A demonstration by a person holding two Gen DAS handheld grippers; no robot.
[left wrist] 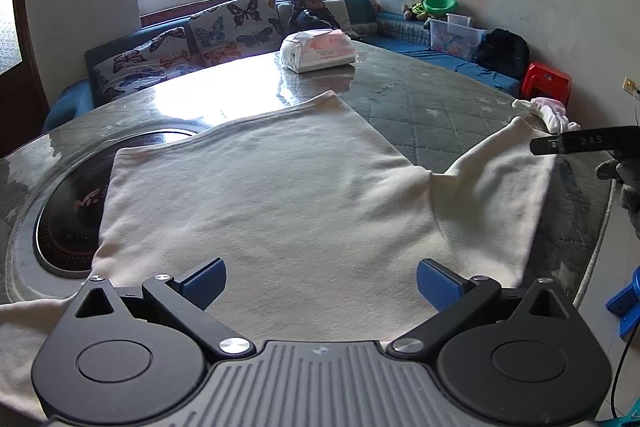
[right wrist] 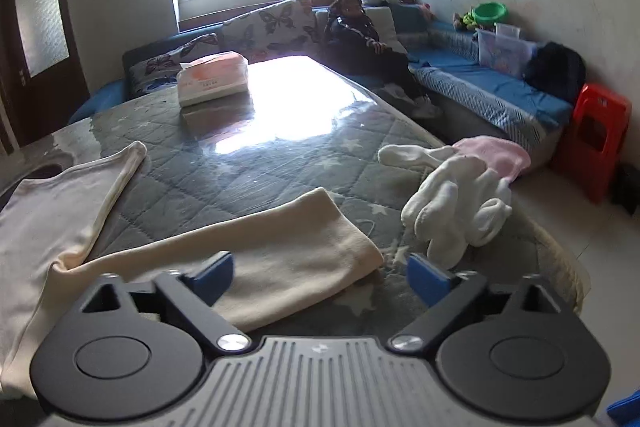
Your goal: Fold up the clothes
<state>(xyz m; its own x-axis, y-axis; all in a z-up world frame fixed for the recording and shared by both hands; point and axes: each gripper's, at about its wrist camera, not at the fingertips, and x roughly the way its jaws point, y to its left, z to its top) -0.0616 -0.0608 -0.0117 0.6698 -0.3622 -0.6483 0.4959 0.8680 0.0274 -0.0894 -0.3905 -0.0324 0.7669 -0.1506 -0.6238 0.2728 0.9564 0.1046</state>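
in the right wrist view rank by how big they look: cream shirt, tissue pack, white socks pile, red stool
1. cream shirt, largest, though nearest the camera
2. white socks pile
3. red stool and tissue pack: they look alike and both sit farther off, so no ranking between them

The cream garment is soft, matt knit cloth. Beneath it the table shows quilted grey fabric under a glossy, glare-catching sheet, perhaps clear plastic. The tissue pack has shiny plastic wrap. The white socks look fuzzy.
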